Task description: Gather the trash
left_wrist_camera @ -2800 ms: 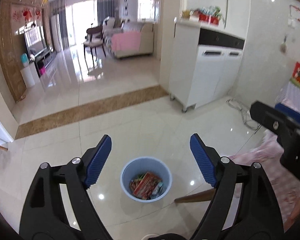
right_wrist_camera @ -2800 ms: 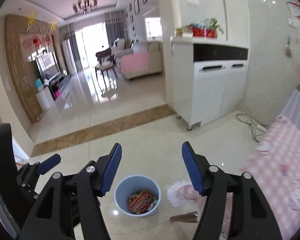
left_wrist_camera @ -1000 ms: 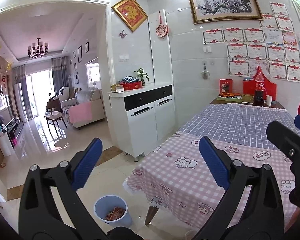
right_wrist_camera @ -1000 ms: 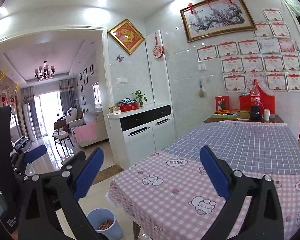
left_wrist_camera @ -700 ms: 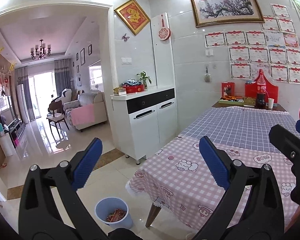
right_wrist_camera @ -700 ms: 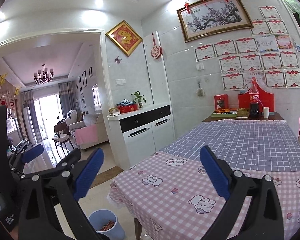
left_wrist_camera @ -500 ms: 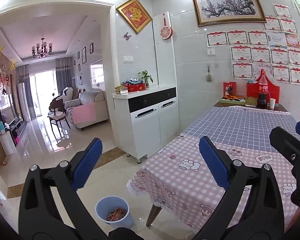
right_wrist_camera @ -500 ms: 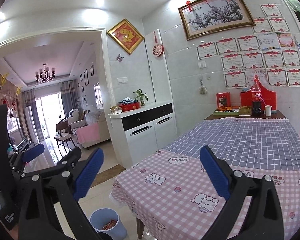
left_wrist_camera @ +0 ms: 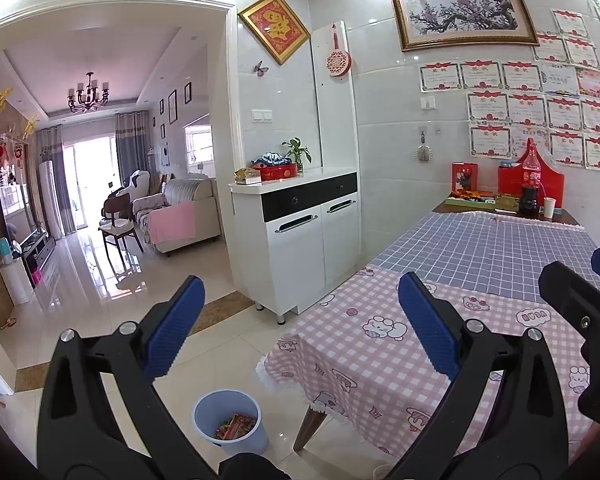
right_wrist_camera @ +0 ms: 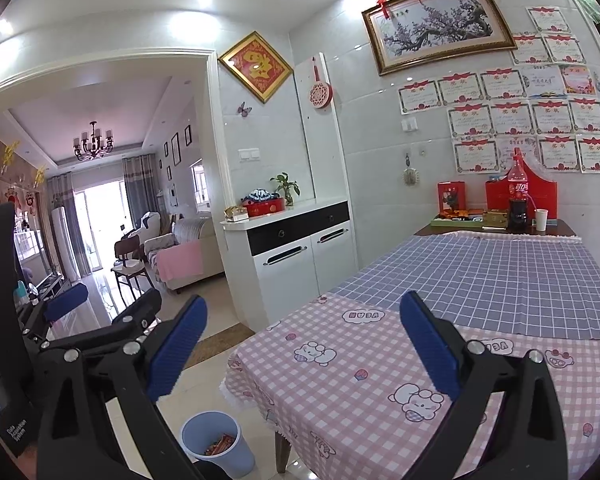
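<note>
A round, pale blue plastic trash bin [left_wrist_camera: 231, 420] stands on the glossy cream floor tiles [left_wrist_camera: 100, 296] just beside the near corner of the table [left_wrist_camera: 380, 360], and crumpled red and orange wrappers [left_wrist_camera: 236, 426] lie in its bottom. The table carries a soft pink checked cloth [right_wrist_camera: 360, 392] printed with cartoon animals and edged with a white frill, and farther back a blue-grey grid-patterned cloth [right_wrist_camera: 500, 276]; one slanted wooden leg [left_wrist_camera: 308, 424] shows under the corner. At the far end stand a dark cola bottle [right_wrist_camera: 517, 196] with a red label and a white paper cup [right_wrist_camera: 541, 219]. A smooth white cabinet [left_wrist_camera: 312, 236] with a black drawer band sits against the tiled wall. The left gripper [left_wrist_camera: 296, 328] has black rigid arms and ribbed blue pads [left_wrist_camera: 172, 324]; its jaws are spread wide, holding nothing and touching nothing. The right gripper [right_wrist_camera: 304, 344] is built the same, its jaws equally wide apart and empty above the pink cloth.
</note>
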Tool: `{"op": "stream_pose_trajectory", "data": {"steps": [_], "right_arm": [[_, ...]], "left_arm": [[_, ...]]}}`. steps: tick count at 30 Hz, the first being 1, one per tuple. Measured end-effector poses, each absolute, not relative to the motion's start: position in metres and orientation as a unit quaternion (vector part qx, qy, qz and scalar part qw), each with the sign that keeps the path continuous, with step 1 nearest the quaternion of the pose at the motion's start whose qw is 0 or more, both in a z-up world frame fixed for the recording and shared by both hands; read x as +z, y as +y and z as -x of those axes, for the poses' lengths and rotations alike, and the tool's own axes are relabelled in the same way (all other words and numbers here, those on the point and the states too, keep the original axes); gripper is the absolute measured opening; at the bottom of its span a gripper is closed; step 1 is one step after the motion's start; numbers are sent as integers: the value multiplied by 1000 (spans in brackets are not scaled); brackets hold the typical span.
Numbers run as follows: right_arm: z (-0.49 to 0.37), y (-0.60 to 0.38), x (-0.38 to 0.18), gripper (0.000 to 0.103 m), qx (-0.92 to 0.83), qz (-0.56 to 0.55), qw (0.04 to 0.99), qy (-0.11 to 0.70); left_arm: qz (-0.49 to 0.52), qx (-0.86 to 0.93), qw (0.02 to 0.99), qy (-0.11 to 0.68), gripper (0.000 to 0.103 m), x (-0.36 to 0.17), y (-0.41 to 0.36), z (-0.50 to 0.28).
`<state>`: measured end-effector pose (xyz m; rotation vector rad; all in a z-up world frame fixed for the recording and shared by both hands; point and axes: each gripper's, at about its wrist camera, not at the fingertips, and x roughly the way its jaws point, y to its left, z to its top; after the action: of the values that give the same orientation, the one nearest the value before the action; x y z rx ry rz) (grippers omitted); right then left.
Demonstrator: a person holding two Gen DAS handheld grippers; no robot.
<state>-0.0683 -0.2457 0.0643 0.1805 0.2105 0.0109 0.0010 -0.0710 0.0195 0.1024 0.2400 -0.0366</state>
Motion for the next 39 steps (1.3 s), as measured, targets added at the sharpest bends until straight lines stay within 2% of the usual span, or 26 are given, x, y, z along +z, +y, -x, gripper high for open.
{"op": "stream_pose_trajectory", "data": {"steps": [39], "right_arm": [[47, -226, 55, 95, 34, -79, 989, 123]], "left_arm": [[-32, 10, 992, 122, 95, 17, -46, -9]]}}
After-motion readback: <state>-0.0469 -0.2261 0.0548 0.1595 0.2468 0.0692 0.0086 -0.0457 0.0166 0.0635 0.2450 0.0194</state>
